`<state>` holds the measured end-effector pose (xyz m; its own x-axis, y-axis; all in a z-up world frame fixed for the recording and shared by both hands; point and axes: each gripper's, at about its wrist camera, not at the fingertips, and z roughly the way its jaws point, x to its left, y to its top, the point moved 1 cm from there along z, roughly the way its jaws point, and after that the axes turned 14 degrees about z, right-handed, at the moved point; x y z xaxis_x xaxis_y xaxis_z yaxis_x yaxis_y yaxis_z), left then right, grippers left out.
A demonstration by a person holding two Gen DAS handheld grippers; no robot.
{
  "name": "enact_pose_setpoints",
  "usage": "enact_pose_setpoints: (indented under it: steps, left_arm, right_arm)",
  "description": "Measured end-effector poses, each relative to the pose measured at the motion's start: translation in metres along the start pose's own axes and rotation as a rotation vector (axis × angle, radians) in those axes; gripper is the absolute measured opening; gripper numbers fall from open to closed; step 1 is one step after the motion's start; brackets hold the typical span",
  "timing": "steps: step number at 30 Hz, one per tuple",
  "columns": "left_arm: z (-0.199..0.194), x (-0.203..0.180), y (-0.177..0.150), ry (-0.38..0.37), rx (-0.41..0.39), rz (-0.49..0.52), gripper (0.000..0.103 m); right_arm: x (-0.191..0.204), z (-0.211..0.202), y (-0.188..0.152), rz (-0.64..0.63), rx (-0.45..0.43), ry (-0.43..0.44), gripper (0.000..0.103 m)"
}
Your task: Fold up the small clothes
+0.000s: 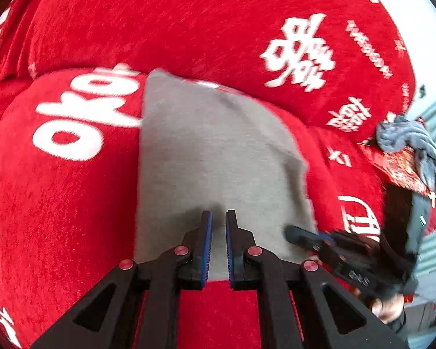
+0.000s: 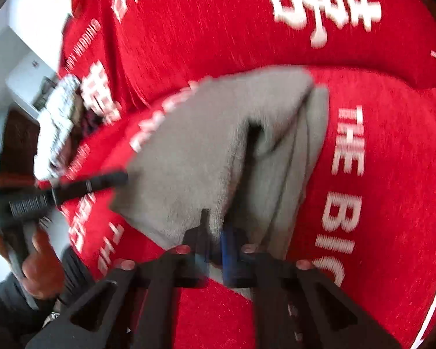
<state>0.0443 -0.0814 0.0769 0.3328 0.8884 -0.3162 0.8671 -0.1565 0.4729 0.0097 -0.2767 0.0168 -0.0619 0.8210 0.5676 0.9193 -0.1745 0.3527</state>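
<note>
A small grey garment (image 1: 218,151) lies on a red blanket with white lettering (image 1: 72,203). In the left wrist view my left gripper (image 1: 219,215) is shut on the garment's near edge, with grey fabric pinched between the blue pads. My right gripper (image 1: 290,232) grips the same garment at its right corner. In the right wrist view the grey garment (image 2: 194,151) is lifted and folded over on itself, with loose layers hanging to the right. My right gripper (image 2: 215,221) is shut on its near hem, and my left gripper (image 2: 122,178) holds its left edge.
The red blanket (image 2: 392,145) covers a soft seat and backrest. A heap of blue-grey clothes (image 1: 412,142) sits on a patterned red bag at the right. A pale crumpled cloth (image 2: 58,116) lies at the left edge. A person's hand (image 2: 40,264) holds the left gripper's handle.
</note>
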Motion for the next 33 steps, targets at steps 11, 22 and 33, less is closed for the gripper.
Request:
enact_pose_setpoints:
  steps: [11,22,33]
  left_arm:
    - [0.019,0.009,-0.016,-0.028,0.027,0.009,0.01]
    - [-0.012,0.04,-0.003,-0.297,-0.092,-0.146,0.001]
    - [-0.018,0.063,0.003,-0.561,-0.126,-0.27,0.001]
  right_arm:
    - [-0.015,-0.016,-0.04,0.101,-0.096,0.019,0.005]
    - [-0.018,-0.069,-0.017,0.12,-0.191,0.019,0.011]
    - [0.009,-0.061,0.002,0.03,-0.194,-0.034,0.011]
